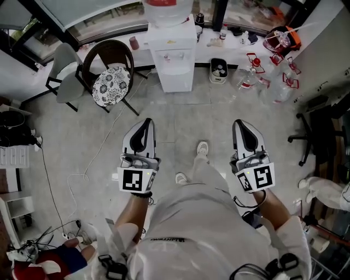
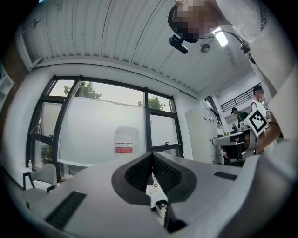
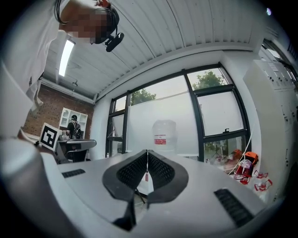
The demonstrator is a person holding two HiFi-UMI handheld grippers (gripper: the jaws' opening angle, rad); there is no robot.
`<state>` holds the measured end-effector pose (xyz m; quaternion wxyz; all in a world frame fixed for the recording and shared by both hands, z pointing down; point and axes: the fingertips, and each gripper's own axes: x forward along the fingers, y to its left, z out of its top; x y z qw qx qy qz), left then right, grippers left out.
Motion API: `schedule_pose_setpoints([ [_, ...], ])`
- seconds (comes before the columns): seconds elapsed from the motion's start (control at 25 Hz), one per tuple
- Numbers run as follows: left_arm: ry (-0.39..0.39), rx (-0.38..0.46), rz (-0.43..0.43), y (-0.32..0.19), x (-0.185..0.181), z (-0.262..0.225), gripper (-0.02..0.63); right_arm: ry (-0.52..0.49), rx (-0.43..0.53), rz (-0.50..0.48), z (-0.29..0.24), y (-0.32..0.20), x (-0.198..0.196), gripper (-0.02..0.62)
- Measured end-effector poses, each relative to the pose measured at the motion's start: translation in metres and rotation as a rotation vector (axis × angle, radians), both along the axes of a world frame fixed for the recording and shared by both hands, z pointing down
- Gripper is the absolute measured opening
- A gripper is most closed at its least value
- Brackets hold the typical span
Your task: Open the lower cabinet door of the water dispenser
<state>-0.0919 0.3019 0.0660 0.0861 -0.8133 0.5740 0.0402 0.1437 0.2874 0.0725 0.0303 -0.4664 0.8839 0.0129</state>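
White and boxy, the water dispenser [image 1: 174, 52] stands against the window wall at the far side of the tiled floor [image 1: 180, 117], with its big bottle [image 1: 167, 8] on top and a chair with a patterned cushion [image 1: 112, 82] just to its left. Its lower cabinet door [image 1: 176, 77] looks flush with the front, so I judge it closed and the task not really begun; any handle or edge on it is too small to make out. The person stands well apart from the dispenser, facing it, with both tools held out level. The left hand-held gripper [image 1: 145, 123] has its jaws together with nothing between them, and the right hand-held gripper [image 1: 241, 124] is the same: jaws pressed together and empty. Neither touches anything. What seems left is all of it: closing the distance to the dispenser, getting down to the door's level, catching its edge or handle, and swinging it out.
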Motion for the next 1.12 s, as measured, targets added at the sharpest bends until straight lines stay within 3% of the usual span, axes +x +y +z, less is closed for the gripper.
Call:
schedule_pose_setpoints([
  [0.76,0.009,0.006,-0.052,-0.185,0.052,0.023,0.002,-0.003,-0.036,-0.167,0.031,-0.203,0.021,0.016],
  [1.12,0.035,-0.065,-0.037,-0.251,0.065,0.109,0.002,-0.011,-0.094,-0.223,0.109,-0.283,-0.009,0.016],
])
